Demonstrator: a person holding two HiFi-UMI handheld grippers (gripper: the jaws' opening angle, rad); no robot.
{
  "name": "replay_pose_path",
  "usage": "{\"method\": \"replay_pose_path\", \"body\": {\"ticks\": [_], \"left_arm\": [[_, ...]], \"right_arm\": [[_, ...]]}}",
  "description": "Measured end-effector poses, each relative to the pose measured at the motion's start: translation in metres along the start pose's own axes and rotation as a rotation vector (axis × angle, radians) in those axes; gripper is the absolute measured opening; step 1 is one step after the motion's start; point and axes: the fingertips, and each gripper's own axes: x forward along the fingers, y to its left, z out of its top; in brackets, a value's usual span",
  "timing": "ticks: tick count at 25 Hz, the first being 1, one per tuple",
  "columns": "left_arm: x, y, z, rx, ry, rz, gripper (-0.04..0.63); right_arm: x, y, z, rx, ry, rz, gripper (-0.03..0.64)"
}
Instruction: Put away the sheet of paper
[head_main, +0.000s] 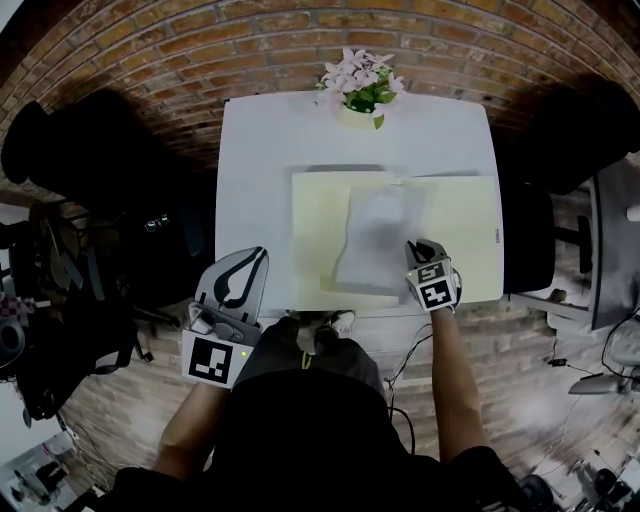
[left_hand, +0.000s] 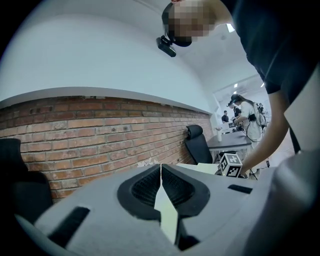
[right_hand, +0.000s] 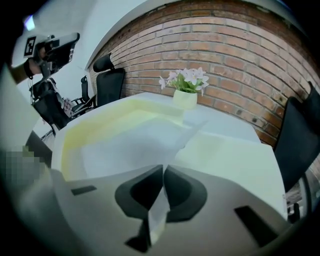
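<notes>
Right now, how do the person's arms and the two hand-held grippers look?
The left hand-held gripper and right hand-held gripper are light grey plastic with black pads inside pointed jaws. Each carries a cube with black-and-white square markers. The person wears a dark short-sleeved top.

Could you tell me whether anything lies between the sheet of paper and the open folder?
Nothing visible: the white sheet of paper, pinched in the right tool, arches over the open pale yellow folder.

Flower pot (head_main: 358, 112) blocks table (head_main: 260, 150) far edge; left strip bare; left chair (head_main: 90, 150), right chair (head_main: 585, 135) flank.
</notes>
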Motion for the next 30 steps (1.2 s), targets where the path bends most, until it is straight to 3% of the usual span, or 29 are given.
{"method": "replay_pose_path", "body": {"ticks": [7, 20, 30], "left_arm": [[-0.008, 0.005, -0.002, -0.005, 0.0, 0.02, 0.031], [-0.024, 0.021, -0.013, -0.017, 0.03, 0.058, 0.031], [-0.03, 0.028, -0.018, -0.023, 0.036, 0.07, 0.031]], "right_arm": [[0.014, 0.019, 0.019, -0.057, -0.006, 0.05, 0.014], [0.031, 0.042, 0.038, 0.053, -0.044, 0.119, 0.014], [0.044, 0.043, 0.034, 0.158, -0.048, 0.11, 0.015]]}}
